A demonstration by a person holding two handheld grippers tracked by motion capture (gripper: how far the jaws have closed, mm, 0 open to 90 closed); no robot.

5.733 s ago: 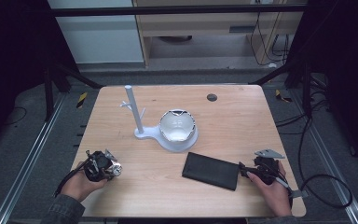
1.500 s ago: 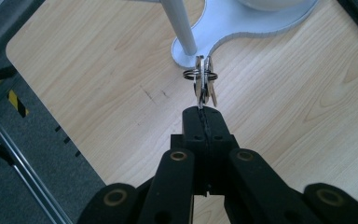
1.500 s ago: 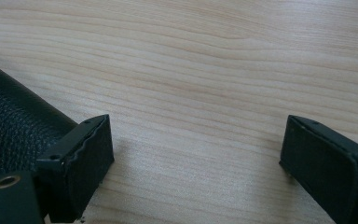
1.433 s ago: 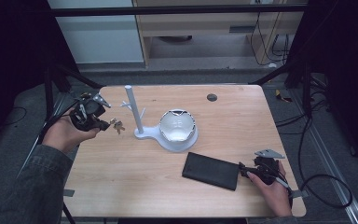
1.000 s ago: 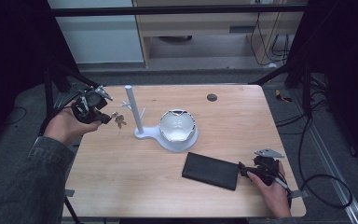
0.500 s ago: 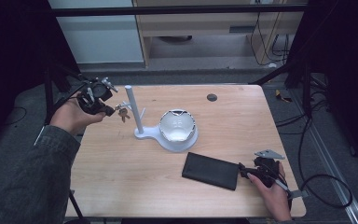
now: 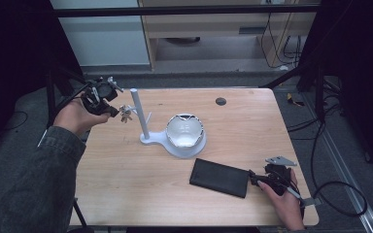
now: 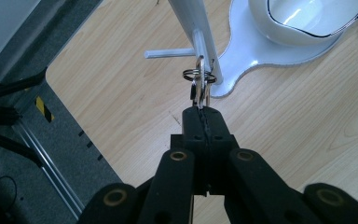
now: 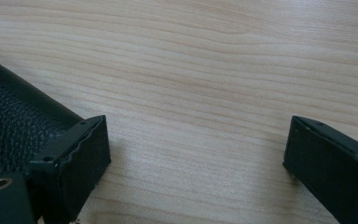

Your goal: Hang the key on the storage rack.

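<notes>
My left gripper (image 7: 112,112) is shut on a bunch of keys (image 7: 125,113) and holds it in the air just left of the white stand's upright post (image 7: 140,113). In the left gripper view the key ring (image 8: 198,74) hangs right by the post's side peg (image 8: 168,53), and the keys (image 8: 199,91) stick out of the closed jaws of my left gripper (image 8: 205,114). A white bowl (image 7: 185,130) sits on the stand's base. My right gripper (image 7: 253,178) rests open on the table at the front right, beside a black leather wallet (image 7: 219,176). The right gripper (image 9: 196,154) shows bare wood between its jaws, the wallet (image 9: 14,116) at its left jaw.
The wooden table (image 7: 126,194) has a small dark round disc (image 7: 220,101) near its far edge. Dark frame bars and cables surround the table. A shelf unit (image 7: 213,29) stands behind it.
My left gripper has carried the keys from the front left of the table up and back to the stand's post, creeping rightward over the last second. The right gripper has stayed put.
</notes>
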